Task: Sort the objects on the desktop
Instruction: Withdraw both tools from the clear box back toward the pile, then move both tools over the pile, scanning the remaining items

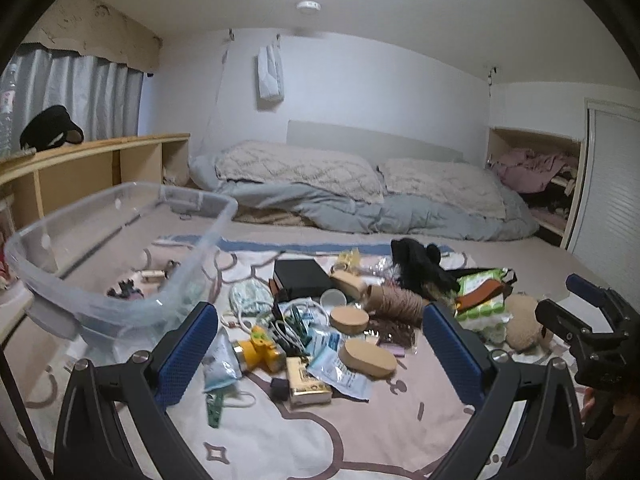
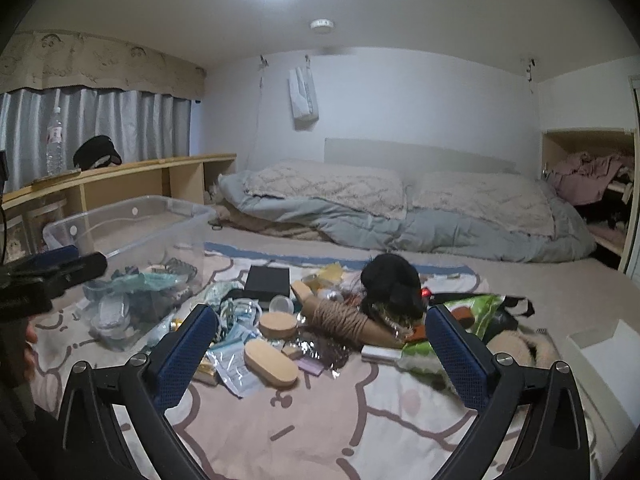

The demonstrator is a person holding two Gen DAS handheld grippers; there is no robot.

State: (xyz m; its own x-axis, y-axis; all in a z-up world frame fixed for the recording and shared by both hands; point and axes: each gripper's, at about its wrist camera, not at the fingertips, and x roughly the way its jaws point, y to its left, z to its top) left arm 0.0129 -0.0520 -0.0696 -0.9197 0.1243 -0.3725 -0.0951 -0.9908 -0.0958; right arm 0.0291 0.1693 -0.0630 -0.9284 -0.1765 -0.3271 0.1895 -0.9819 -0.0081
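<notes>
Two grippers hover over a bed covered with a pink patterned blanket [image 1: 320, 432], where a heap of small things lies. The left gripper [image 1: 320, 356] has its jaws spread wide with nothing between them; so does the right gripper [image 2: 320, 356]. In the heap, an oval wooden box [image 2: 271, 363] lies nearest, with a round wooden lid [image 2: 277, 324] behind it, a spool of twine [image 2: 344, 320] to their right, and a black box [image 2: 268, 282] farther back. A clear plastic bin [image 2: 132, 216] sits to the left of the heap, already holding some items. Pillows and a grey quilt [image 2: 400, 224] lie beyond.
</notes>
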